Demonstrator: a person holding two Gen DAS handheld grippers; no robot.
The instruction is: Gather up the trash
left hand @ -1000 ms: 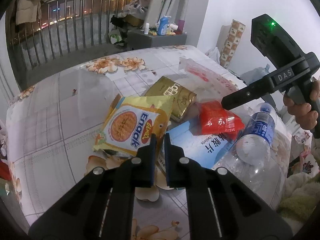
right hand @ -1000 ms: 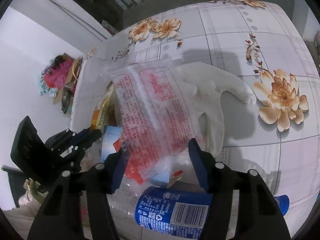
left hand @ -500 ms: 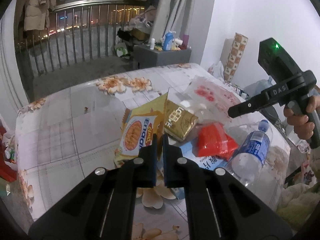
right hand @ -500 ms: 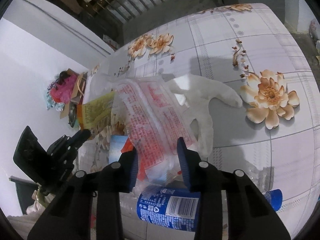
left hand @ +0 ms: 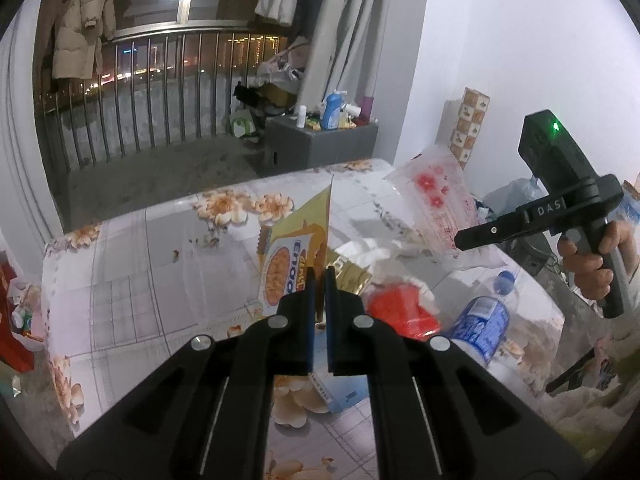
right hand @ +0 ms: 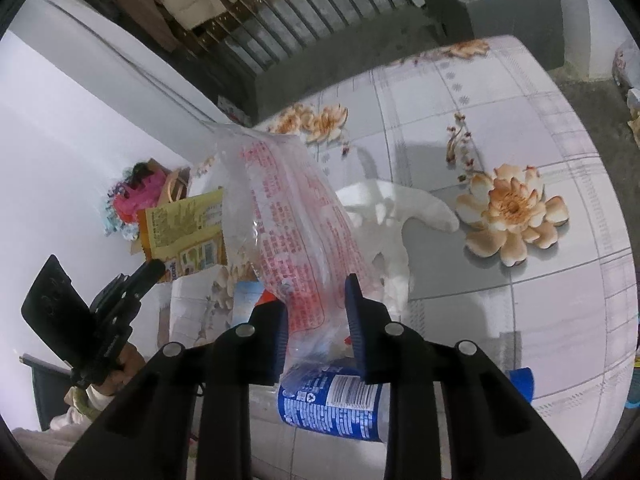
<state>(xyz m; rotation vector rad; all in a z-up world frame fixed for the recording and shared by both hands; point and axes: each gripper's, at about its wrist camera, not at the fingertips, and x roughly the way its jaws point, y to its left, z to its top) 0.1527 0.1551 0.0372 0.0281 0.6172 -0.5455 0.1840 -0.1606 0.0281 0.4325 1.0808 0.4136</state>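
Yellow snack wrapper [left hand: 294, 256], printed with a round biscuit, was pinched by its lower edge between the nearly closed fingers of the left gripper [left hand: 319, 276] and stood upright above the table [left hand: 132, 280], which was covered in a pale cloth with an orange flower print. Clear plastic bag [right hand: 296, 216] with red lettering, apparently empty, sat between the pads of the right gripper [right hand: 318, 304], whose jaws were closing on it; the bag rose clear of the tabletop. A hand [left hand: 592, 264] gripped the right gripper's handle. Remaining on the table: a gold foil packet [left hand: 348, 276] just behind the left fingertips; a red packet [left hand: 400, 308] beside it; a plastic bottle [right hand: 336, 396] with a blue label and blue cap, lying on its side near the table edge, contents not discernible; a pale blue printed carton or sheet [left hand: 344, 392] beneath the left fingers; a white disposable glove [right hand: 396, 216] lying flat past the clear bag. Off the table, a grey cabinet [left hand: 320, 148] carried a cluster of small bottles, and a red bag [left hand: 16, 320] holding crumpled scraps sat on the floor at the left.
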